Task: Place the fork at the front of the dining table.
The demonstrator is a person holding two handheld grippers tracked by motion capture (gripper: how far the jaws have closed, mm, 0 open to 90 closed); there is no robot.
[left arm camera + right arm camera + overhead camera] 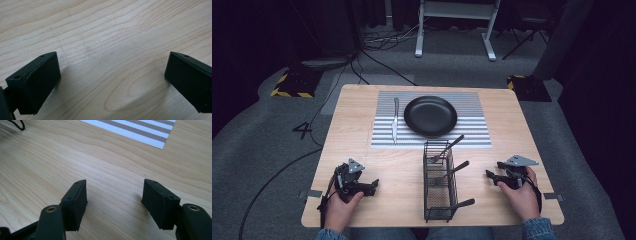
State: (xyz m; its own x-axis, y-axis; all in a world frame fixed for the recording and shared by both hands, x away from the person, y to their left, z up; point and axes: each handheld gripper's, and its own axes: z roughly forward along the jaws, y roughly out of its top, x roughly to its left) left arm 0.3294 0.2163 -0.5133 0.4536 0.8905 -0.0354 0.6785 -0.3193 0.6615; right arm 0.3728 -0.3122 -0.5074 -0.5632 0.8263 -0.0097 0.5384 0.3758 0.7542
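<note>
A black plate (430,116) sits on a grey-and-white striped placemat (472,131) at the far middle of the wooden table (357,150), with a knife (395,119) lying to its left on the mat. In front of the mat stands a black wire basket (439,186) holding three dark-handled utensils (455,170). My left gripper (373,186) rests near the front left, open, with bare wood between its fingers (37,82). My right gripper (493,177) rests at the front right of the basket, open and empty, its fingers (75,200) over bare wood.
The mat's corner (150,132) lies ahead in the right gripper view. Beyond the table are a white desk frame (452,30), cables (377,60) on grey carpet and black-and-yellow striped blocks (294,82). A cable trails off the table's left side.
</note>
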